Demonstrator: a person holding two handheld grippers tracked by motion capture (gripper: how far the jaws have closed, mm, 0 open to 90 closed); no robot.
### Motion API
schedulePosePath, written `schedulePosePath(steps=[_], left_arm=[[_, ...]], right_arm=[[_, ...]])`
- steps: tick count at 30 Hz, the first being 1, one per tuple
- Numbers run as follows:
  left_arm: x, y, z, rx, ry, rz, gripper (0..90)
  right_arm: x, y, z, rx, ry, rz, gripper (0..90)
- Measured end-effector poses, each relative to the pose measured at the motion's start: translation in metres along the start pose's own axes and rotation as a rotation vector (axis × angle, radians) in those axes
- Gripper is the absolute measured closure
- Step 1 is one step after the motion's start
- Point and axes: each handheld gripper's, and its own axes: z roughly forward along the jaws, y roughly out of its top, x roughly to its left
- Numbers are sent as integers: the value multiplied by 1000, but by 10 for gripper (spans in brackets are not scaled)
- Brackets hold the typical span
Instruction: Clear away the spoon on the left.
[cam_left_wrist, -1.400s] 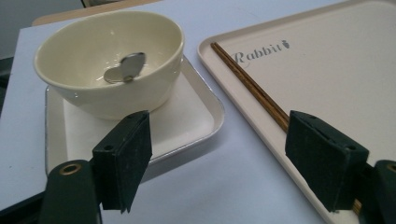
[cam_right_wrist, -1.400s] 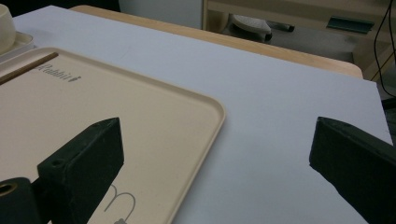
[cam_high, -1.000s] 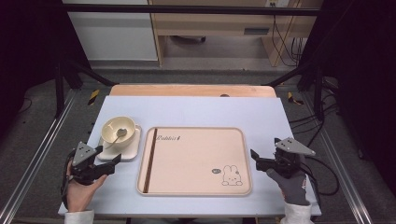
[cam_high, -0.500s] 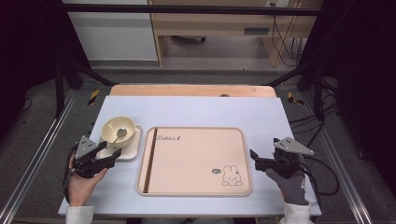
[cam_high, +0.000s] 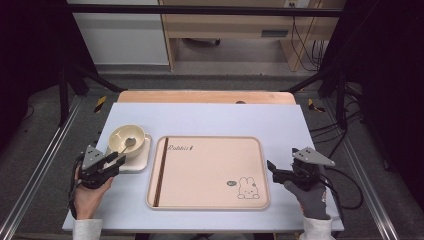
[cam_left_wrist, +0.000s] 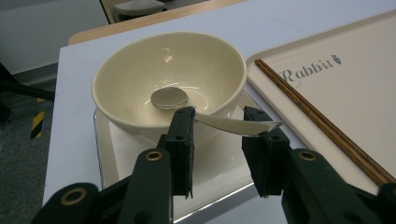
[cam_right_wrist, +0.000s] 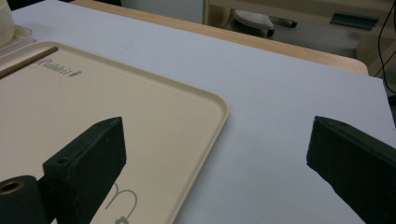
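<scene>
The left gripper is working at the cream ceramic bowl, which is standing on a pale square plate just left of the beige rectangular tray printed with a rabbit. A metal spoon is lying with its head in the bowl's bottom and its flat handle running out over the near rim, ending against the tip of the right-hand jaw as the left gripper view shows it. The jaws have just been closing and are standing part-way in, with the handle passing between them; the left-hand pad is not yet pressing on the handle, so nothing is gripped. Judgement: the step in hand is taking the spoon by its handle. To do it well, the jaws should be closing squarely across the flat of the handle, a little inward from its tip, so that the thin strip is not pivoting or slipping out. The bowl rim is lying close behind the pads; clipping it could be tipping the bowl on its plate. The dark wooden chopsticks are lying along the tray's left edge, apart from the spoon. The right gripper is hovering at the tray's right edge, jaws wide apart and empty.
</scene>
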Motion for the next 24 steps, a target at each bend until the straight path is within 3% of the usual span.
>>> schedulePosePath(steps=[11, 24], left_arm=[[0, 1, -2, -20, 22, 6, 760], [0, 1, -6, -25, 57, -4, 824]], right_arm=[[1, 0, 2, 5, 4, -4, 51], [1, -1, 3, 7, 1, -7, 52]])
